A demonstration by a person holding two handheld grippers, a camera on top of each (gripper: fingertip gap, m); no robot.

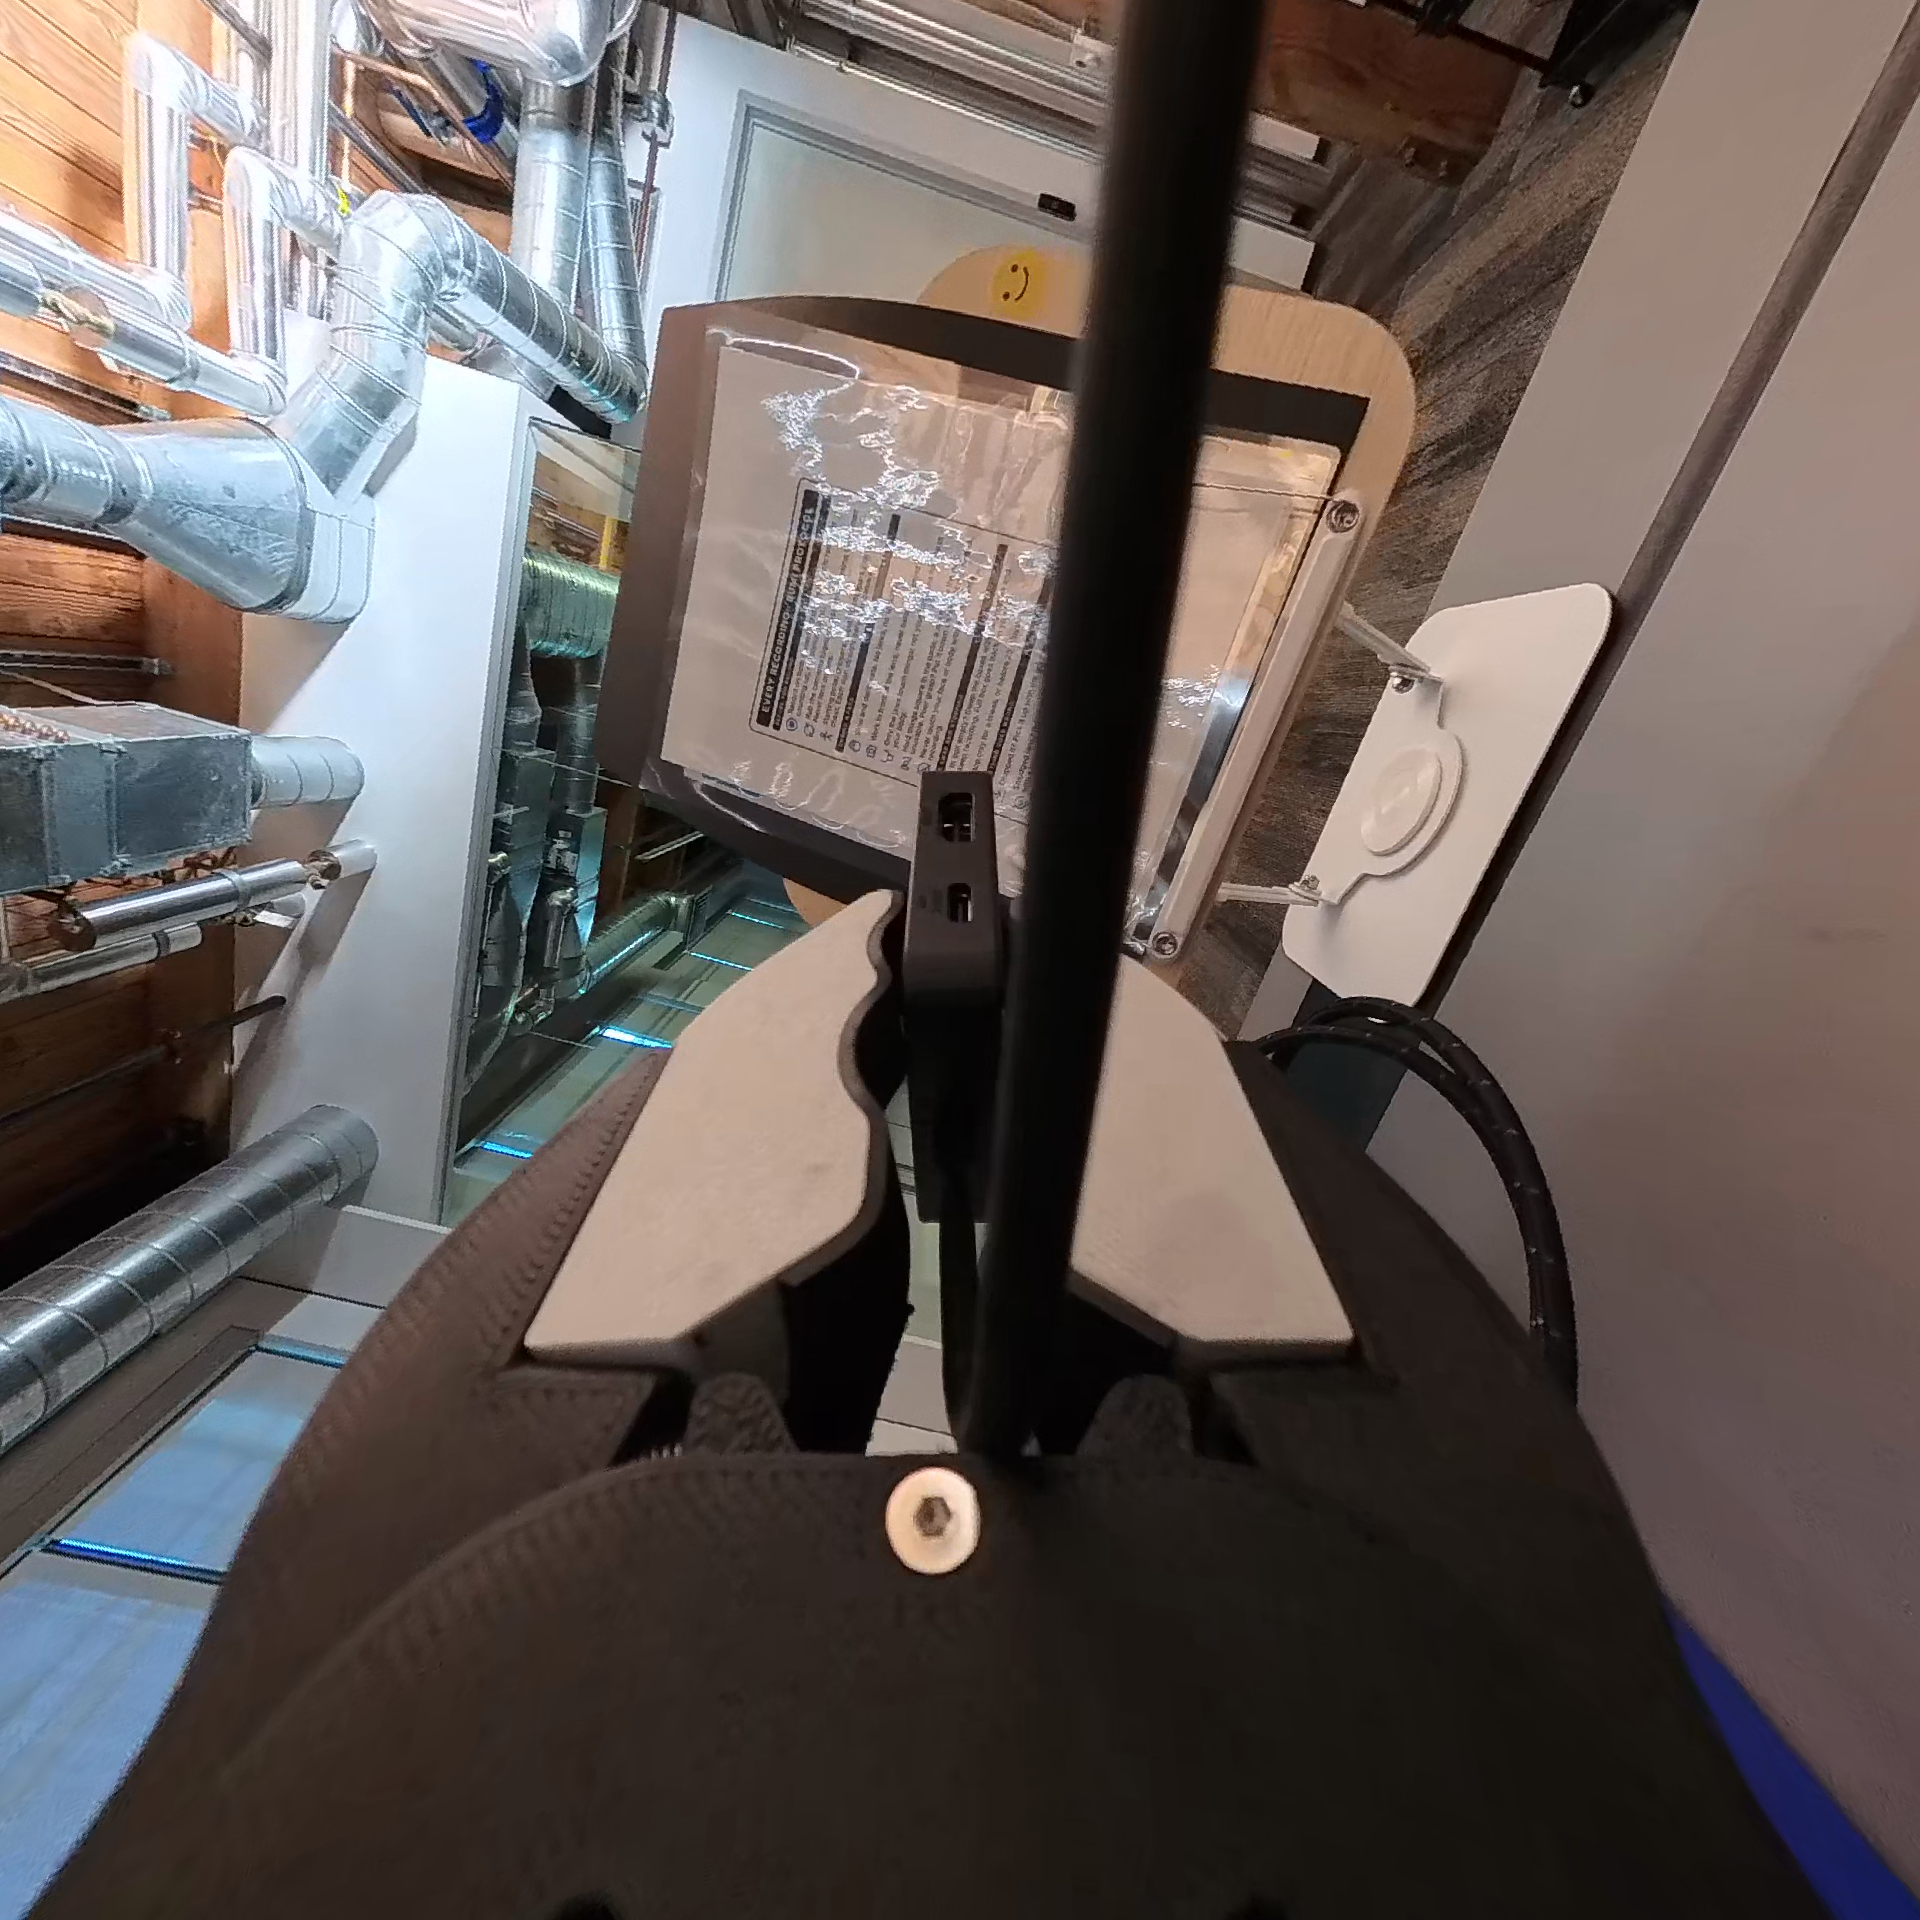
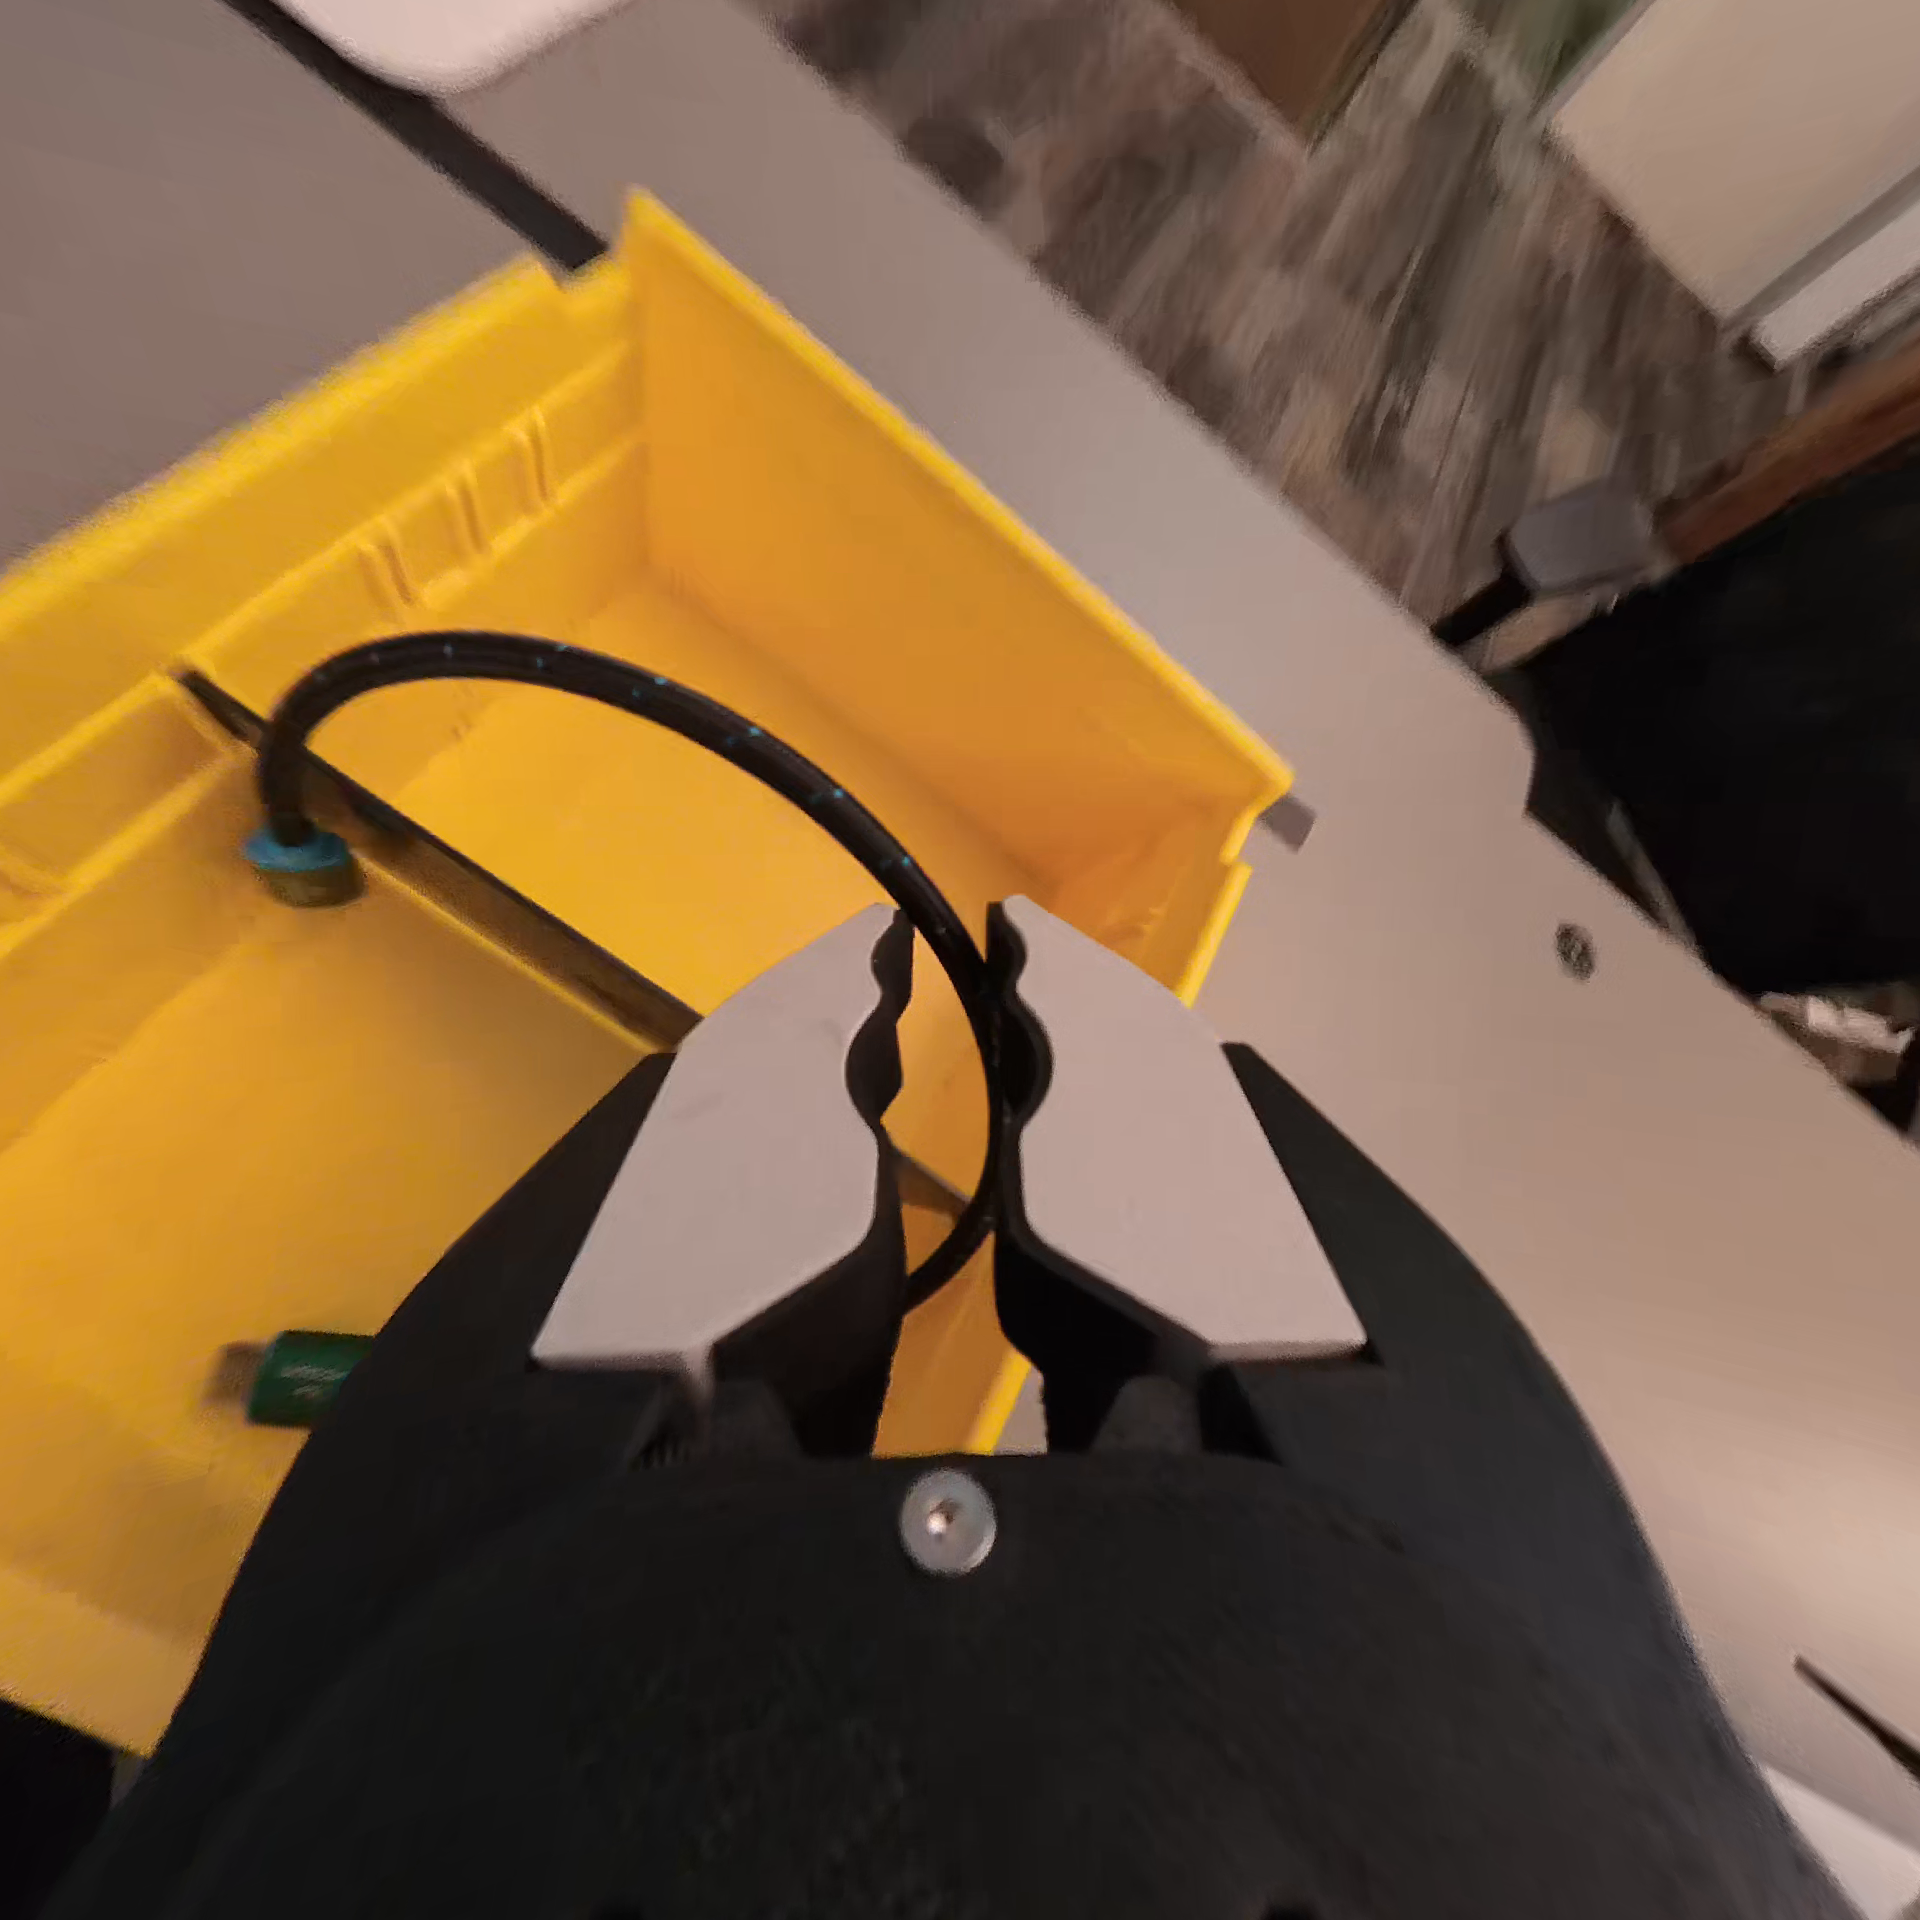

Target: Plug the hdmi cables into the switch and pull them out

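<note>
In the left wrist view my left gripper is shut on a small black switch box, held on edge with two ports facing away. A smooth black cable runs from the gripper's base up past the right finger and out of the top; where it ends is hidden. In the right wrist view my right gripper hovers over a yellow bin, its jaws slightly apart. A black braided HDMI cable arcs through the gap along the right finger. Its teal plug rests at the bin's black divider.
A green plug lies in the bin's near compartment. The bin stands on a grey table, with carpet beyond the edge. A plastic-covered sign board, a white plate and a braided cable loop show ahead of the left gripper.
</note>
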